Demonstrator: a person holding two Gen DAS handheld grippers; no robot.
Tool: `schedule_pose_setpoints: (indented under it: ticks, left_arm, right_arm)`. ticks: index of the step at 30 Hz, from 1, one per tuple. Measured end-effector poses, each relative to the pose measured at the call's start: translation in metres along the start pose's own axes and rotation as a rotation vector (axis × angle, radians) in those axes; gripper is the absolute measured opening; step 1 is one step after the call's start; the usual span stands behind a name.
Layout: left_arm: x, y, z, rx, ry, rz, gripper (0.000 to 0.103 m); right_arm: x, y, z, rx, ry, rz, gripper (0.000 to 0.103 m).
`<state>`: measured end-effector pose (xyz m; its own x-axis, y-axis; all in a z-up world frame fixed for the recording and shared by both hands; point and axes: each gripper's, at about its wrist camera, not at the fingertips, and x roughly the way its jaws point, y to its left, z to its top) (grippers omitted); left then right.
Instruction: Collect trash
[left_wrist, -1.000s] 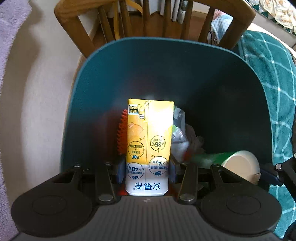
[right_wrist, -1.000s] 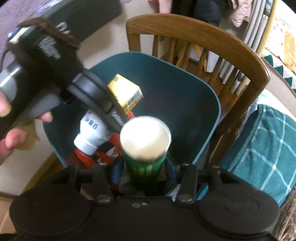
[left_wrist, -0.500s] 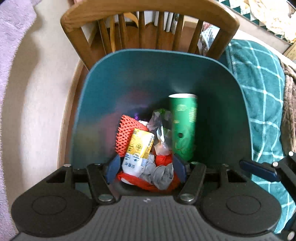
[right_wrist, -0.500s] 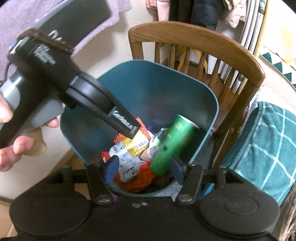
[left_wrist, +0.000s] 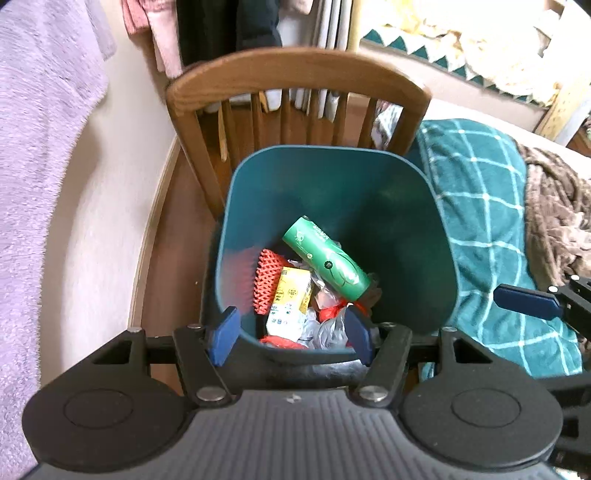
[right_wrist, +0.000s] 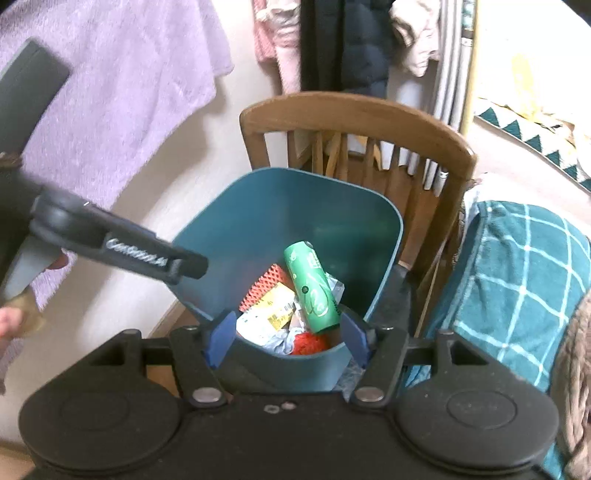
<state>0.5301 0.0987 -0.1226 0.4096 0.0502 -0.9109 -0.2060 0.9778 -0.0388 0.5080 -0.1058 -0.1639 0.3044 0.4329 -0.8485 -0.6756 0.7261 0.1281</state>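
A purple towel (left_wrist: 44, 155) is seen hanging at the far left, against a pale wall. A wooden chair (left_wrist: 295, 74) is set behind a teal bin (left_wrist: 424, 236), whose far rim lies just below the chair's back. Inside the bin, by its left wall, an orange foam net (left_wrist: 266, 280) is propped upright. Just right of it a yellow drink carton (left_wrist: 290, 301) is laid on crumpled wrappers (left_wrist: 325, 325). A green paper cup (left_wrist: 327, 258) is tipped on its side across the heap, its closed base turned toward the bin's far left corner. To the right of the bin a teal checked blanket (left_wrist: 491, 229) is spread.

The left gripper (left_wrist: 291, 334) is held above the bin's near rim, its jaws parted with nothing between them. The right gripper (right_wrist: 290, 338) is held likewise over the near rim; its jaws have just been opening and nothing is gripped.
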Motion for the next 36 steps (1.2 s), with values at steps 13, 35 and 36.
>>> schedule_pose_setpoints:
  ticks: [13, 35, 36]
  left_arm:
    - [-0.079, 0.037, -0.073, 0.031, -0.113, -0.103, 0.062]
    - [-0.076, 0.106, -0.2, -0.001, -0.073, -0.184, 0.08]
    - [-0.066, 0.107, -0.203, -0.014, -0.059, -0.182, 0.081]
  right_arm:
    - [-0.061, 0.059, -0.042, 0.109, -0.101, -0.038, 0.064]
    - [-0.063, 0.149, -0.154, 0.245, -0.048, -0.057, 0.097]
    - [-0.056, 0.147, -0.158, 0.244, -0.039, -0.056, 0.098]
